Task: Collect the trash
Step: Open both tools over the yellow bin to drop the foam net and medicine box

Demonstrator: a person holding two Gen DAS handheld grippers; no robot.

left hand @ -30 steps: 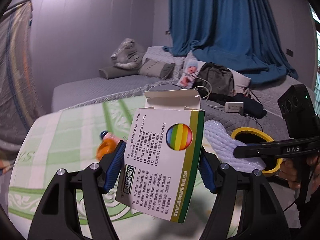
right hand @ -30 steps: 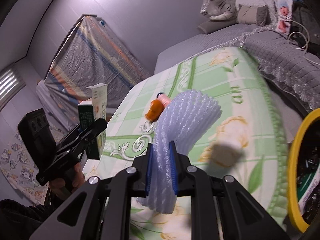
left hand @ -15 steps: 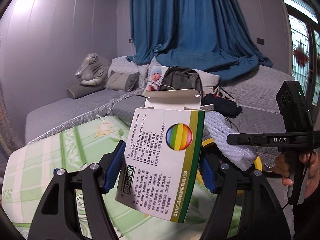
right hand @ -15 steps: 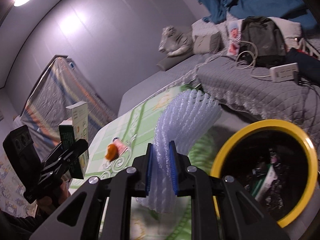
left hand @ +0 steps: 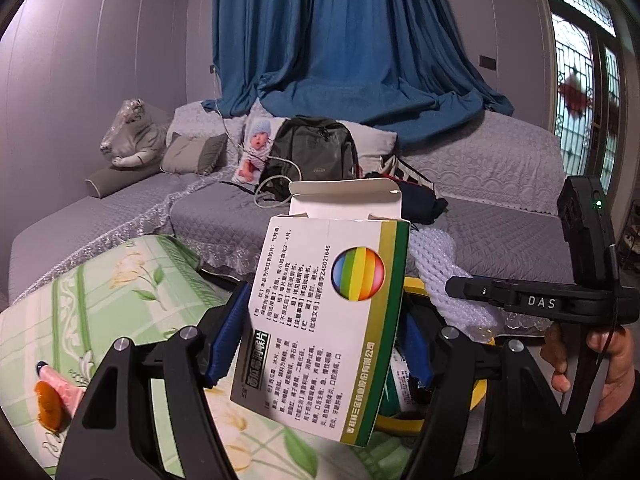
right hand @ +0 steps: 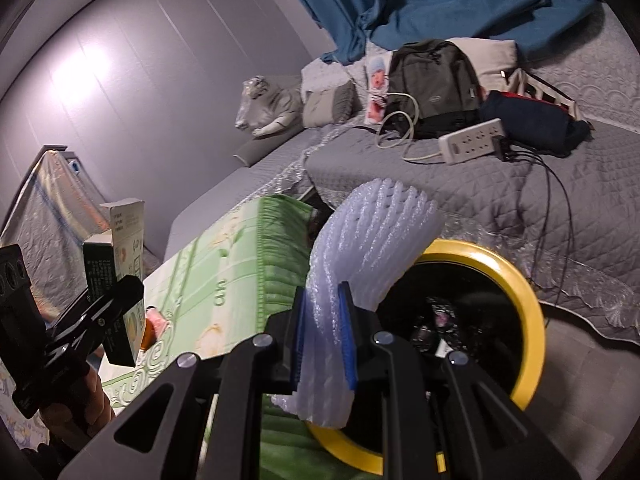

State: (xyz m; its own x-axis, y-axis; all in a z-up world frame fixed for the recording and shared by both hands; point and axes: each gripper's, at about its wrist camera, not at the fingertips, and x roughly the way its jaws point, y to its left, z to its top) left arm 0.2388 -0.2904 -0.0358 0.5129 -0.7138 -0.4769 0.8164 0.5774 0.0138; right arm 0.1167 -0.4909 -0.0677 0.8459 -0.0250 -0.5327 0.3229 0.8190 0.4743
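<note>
Both wrist cameras are looking down along their fingers, close over the yellow-rimmed bin (right hand: 524, 304), both catching the grey sofa (left hand: 500, 240) behind it.

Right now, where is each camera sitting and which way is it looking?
Left wrist: on the left gripper, looking along its fingers past the medicine box toward the grey sofa; the person's right hand shows.
Right wrist: on the right gripper, looking down past the foam net into the yellow-rimmed bin; the left hand shows.
Both share box, net, bin, sofa and backpack.
</note>
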